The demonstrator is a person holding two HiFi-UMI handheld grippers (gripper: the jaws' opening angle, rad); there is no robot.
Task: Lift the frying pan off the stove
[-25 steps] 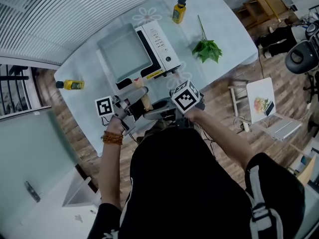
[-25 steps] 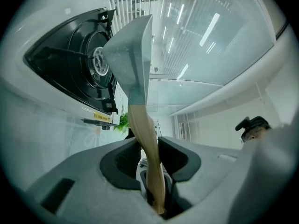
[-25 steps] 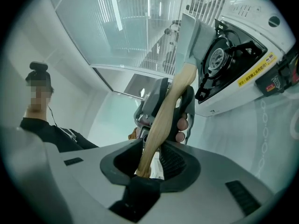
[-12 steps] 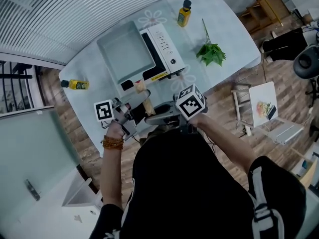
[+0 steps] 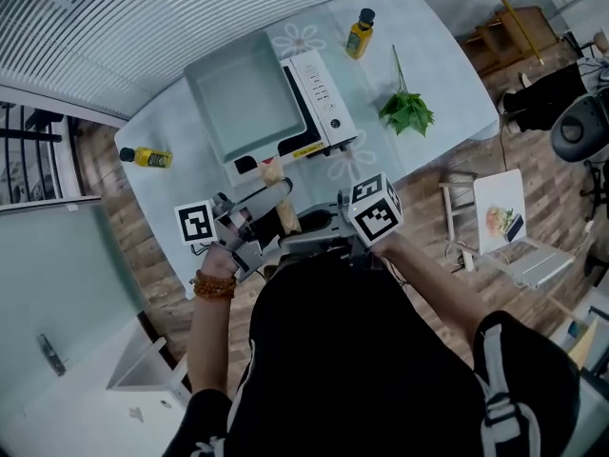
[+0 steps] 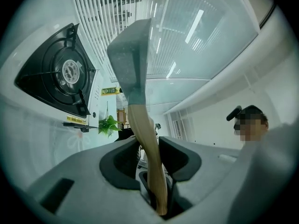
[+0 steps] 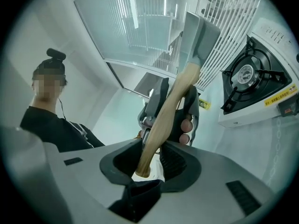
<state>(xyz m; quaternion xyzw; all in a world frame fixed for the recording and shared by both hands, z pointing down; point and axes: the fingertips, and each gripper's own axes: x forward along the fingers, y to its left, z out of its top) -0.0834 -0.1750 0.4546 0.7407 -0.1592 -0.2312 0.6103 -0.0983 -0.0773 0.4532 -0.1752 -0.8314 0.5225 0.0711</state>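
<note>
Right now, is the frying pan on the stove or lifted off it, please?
Off: the burner shows bare, and the frying pan is held up by its handle.

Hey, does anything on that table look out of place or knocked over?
One yellow bottle lies on its side near the table's left edge, while the other bottle stands upright. A leafy sprig lies loose on the tabletop.

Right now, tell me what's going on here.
A person holds a gripper in each hand. The left gripper and the right gripper are both shut on the wooden handle of the grey frying pan. The pan hangs in the air, clear of the stove, whose burner stands bare.
</note>
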